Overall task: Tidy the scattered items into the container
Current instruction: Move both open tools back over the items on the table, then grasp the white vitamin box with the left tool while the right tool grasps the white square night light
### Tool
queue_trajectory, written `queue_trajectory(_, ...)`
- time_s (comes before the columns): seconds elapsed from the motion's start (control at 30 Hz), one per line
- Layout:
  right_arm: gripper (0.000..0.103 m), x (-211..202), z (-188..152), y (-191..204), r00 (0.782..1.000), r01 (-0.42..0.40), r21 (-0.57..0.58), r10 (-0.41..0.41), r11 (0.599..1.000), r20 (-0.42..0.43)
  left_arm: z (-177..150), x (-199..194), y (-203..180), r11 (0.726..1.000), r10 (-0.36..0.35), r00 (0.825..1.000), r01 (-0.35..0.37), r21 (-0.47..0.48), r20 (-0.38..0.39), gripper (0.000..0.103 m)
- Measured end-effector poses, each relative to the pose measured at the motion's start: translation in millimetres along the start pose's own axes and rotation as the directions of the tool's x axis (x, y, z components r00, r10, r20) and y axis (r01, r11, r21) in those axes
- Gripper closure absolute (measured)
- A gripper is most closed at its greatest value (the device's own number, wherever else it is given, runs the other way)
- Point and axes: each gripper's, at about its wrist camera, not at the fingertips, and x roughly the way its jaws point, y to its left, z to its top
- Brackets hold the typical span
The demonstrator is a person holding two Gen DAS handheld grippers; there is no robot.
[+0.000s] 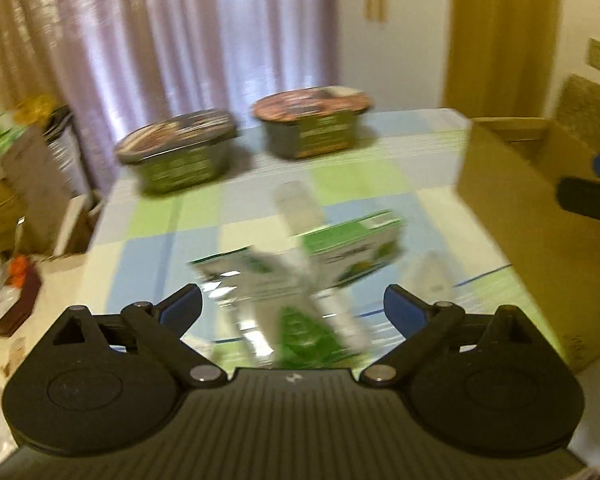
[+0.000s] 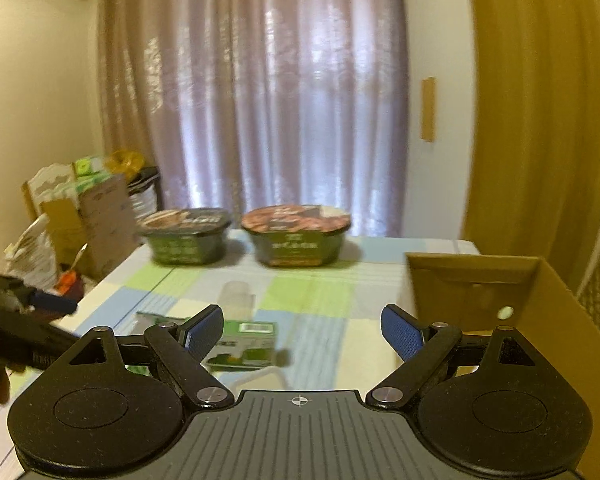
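My left gripper [image 1: 292,306] is open and hangs low over a blurred pile of green-and-white packets [image 1: 256,280] on the checked tablecloth [image 1: 204,216]. A green carton [image 1: 352,248] leans against a clear plastic bottle [image 1: 298,204] just beyond the packets. The open cardboard box [image 1: 512,216] stands at the right. My right gripper [image 2: 302,326] is open with nothing between its fingers, held above the table left of the cardboard box [image 2: 480,280]. Below it lie the green carton [image 2: 248,344] and the clear bottle [image 2: 238,296].
Two dark lidded noodle bowls [image 1: 176,148] [image 1: 312,118] stand at the table's far edge, seen again as bowls [image 2: 184,240] [image 2: 296,236]. Curtains hang behind. Boxes and bags [image 2: 80,216] are stacked on the floor at the left. The left gripper [image 2: 28,320] shows at that frame's left edge.
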Motion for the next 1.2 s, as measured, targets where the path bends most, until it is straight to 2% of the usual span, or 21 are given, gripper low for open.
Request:
queue_trajectory(0.17, 0.012, 18.0, -7.1, 19.7, 0.999, -0.028, -0.07, 0.026, 0.997, -0.035, -11.7, 8.4, 30.9, 0.998, 0.051, 0.997, -0.053, -0.04, -0.049, 0.006)
queue_trajectory(0.33, 0.012, 38.3, -15.5, 32.7, 0.996, -0.06, -0.137, 0.049, 0.989, -0.079, -18.6, 14.6, 43.1, 0.997, 0.06, 0.996, -0.063, -0.039, -0.072, 0.006)
queue_trajectory(0.53, 0.012, 59.3, -30.0, 38.8, 0.988, -0.082, -0.184, 0.055, 0.979, -0.147, -19.3, 22.2, 59.9, 0.994, 0.05, 0.995, -0.058, -0.094, -0.089, 0.006)
queue_trajectory(0.63, 0.012, 68.9, -36.0, 38.7, 0.983, -0.093, -0.206, 0.057, 0.974, -0.174, -20.8, 22.5, 77.9, 0.988, 0.088, 0.991, -0.099, -0.116, -0.096, 0.006)
queue_trajectory(0.73, 0.012, 78.3, -40.4, 34.5, 0.977, -0.096, -0.205, 0.053, 0.974, -0.204, -30.1, 27.2, 99.1, 0.981, 0.107, 0.983, -0.129, -0.147, -0.148, 0.006)
queue_trajectory(0.93, 0.012, 90.1, -48.3, 27.7, 0.96, -0.114, -0.191, 0.059, 0.975, -0.273, -51.2, 49.6, 98.6, 0.993, 0.114, 0.96, -0.119, -0.007, -0.256, 0.009)
queue_trajectory(1.07, 0.012, 99.6, -52.6, 23.4, 0.95, -0.123, -0.161, 0.069, 0.979, -0.305, -59.4, 68.8, 85.4, 0.995, 0.095, 0.95, -0.088, 0.036, -0.297, 0.016)
queue_trajectory(1.1, 0.012, 102.4, -53.4, 21.2, 0.946, -0.123, -0.144, 0.072, 0.982, -0.316, -60.2, 72.7, 82.6, 0.995, 0.098, 0.946, -0.087, 0.048, -0.31, 0.02)
queue_trajectory(1.2, 0.012, 108.0, -55.4, 17.3, 0.939, -0.125, -0.126, 0.076, 0.984, -0.335, -63.6, 80.2, 79.6, 0.993, 0.115, 0.935, -0.1, 0.06, -0.336, 0.024)
